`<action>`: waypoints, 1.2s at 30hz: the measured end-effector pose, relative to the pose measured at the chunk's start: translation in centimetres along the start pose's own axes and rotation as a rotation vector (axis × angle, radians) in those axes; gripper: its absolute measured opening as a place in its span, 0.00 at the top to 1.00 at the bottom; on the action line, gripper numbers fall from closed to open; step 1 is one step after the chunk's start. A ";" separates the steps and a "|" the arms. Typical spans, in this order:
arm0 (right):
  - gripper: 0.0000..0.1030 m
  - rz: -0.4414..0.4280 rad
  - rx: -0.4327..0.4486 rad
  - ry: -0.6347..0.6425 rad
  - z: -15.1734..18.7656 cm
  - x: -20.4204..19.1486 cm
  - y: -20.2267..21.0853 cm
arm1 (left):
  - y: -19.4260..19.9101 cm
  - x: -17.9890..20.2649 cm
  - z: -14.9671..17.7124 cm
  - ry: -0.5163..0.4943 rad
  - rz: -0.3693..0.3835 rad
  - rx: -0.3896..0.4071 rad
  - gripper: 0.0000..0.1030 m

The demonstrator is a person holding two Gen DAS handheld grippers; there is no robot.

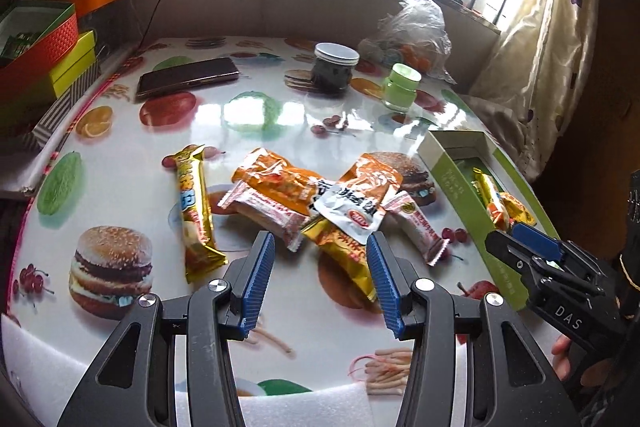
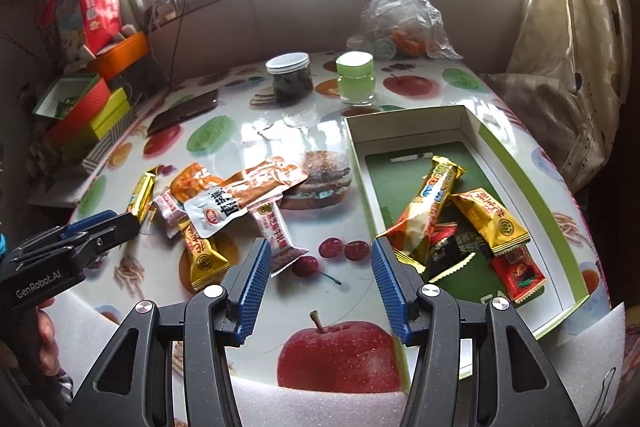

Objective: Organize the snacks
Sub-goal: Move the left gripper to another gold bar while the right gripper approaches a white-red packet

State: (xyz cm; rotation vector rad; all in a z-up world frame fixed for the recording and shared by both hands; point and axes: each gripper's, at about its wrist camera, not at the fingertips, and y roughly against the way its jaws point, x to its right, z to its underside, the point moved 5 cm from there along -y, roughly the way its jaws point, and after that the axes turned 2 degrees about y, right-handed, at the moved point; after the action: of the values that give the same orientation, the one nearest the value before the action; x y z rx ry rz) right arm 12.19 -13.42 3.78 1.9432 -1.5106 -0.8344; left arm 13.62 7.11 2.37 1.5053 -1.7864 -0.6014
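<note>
A pile of snack packets lies mid-table: a long gold bar [image 1: 196,211], an orange packet [image 1: 276,179], a white sachet [image 1: 348,211], a pink-white wafer [image 1: 268,215] and a gold packet [image 1: 344,255]. My left gripper [image 1: 320,247] is open and empty just in front of the pile. A green-and-white box [image 2: 516,163] at the right holds a gold bar [image 2: 428,207], a gold packet [image 2: 492,219], a red packet [image 2: 516,271] and a dark packet [image 2: 448,247]. My right gripper [image 2: 318,251] is open and empty beside the box's near left edge.
A phone [image 1: 188,77], a dark jar with a white lid [image 1: 334,69], a green jar [image 1: 400,87] and a clear plastic bag [image 1: 412,31] stand at the back. Coloured boxes [image 1: 44,43] are stacked at the left. A curtain [image 1: 552,39] hangs at the right.
</note>
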 end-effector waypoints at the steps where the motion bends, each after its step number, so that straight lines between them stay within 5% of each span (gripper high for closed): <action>1: 0.50 -0.003 -0.005 0.010 -0.1 -0.3 -0.3 | -0.1 -0.6 0.0 0.007 -0.007 0.000 0.52; 17: 0.50 0.009 -0.091 0.162 -0.4 -3.3 -5.6 | -2.1 -8.0 0.3 0.114 -0.110 -0.052 0.52; 36: 0.53 0.014 -0.134 0.192 -0.4 -3.8 -8.5 | -6.1 -9.8 -1.7 0.136 -0.135 -0.095 0.52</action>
State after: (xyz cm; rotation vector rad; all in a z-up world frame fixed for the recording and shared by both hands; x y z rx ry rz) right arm 17.25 -7.77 -1.66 1.8547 -1.3208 -0.7023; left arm 19.44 15.50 -3.27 1.5718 -1.5421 -0.6251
